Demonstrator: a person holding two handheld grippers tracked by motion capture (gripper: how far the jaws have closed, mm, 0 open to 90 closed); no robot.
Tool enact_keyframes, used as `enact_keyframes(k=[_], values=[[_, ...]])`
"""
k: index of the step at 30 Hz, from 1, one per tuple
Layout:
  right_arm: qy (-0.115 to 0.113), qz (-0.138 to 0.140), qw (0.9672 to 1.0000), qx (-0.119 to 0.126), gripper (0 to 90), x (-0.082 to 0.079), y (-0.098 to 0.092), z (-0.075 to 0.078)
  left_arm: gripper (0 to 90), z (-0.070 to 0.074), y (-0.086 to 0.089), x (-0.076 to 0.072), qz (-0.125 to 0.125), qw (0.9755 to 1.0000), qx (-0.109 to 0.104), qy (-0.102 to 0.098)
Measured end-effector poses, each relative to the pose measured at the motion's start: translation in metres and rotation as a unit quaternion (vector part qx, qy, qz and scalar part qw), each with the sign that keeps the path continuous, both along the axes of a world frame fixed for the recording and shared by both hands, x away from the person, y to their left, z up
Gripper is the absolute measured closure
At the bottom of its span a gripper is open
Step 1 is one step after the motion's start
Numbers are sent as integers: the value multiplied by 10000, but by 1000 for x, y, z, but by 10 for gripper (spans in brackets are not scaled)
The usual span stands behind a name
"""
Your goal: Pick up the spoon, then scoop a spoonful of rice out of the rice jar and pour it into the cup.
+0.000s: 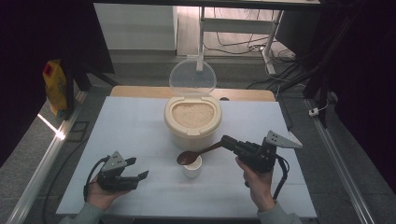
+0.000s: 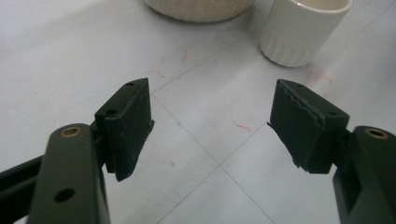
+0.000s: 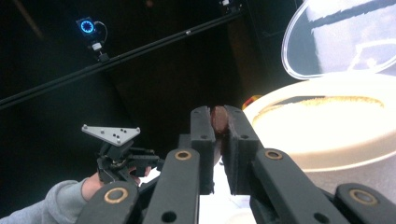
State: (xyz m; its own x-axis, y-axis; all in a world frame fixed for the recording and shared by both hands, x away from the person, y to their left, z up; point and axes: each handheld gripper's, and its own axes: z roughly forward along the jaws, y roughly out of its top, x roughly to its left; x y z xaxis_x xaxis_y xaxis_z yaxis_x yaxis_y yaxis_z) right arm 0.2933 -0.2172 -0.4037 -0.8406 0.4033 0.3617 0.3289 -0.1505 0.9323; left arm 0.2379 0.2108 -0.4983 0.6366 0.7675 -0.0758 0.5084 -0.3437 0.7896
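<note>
The right gripper (image 1: 229, 142) is clamped on the handle end of a brown spoon (image 1: 192, 156), holding its bowl over the white cup (image 1: 192, 167), probably to tip rice from the open tub (image 1: 192, 122) at the worktop's (image 1: 140, 121) middle. The left gripper (image 1: 138, 169) rests near the front edge, jaws apart and empty, left of the cup with bare worktop between.
</note>
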Motion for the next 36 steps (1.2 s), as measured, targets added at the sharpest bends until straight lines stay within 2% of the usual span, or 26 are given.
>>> enact_keyframes(k=[6, 14, 23, 30, 36], values=[[-141, -106, 9998, 135, 831, -1, -6, 9, 283, 0, 0, 1, 1, 10000, 12, 10], [-172, -372, 9986, 347, 831, 3, -18, 19, 283, -2, 1, 1, 14, 10000, 36, 67], [-30, -682, 9964, 507, 831, 20, -24, 21, 278, -5, 3, 3, 22, 9999, 79, 143], [-2, -1000, 9939, 460, 831, 42, -19, 32, 267, -7, 4, 4, 9, 9997, 179, 139], [13, -1361, 9904, 229, 831, 60, -17, 41, 248, -9, 1, 6, -45, 9996, 261, 131]])
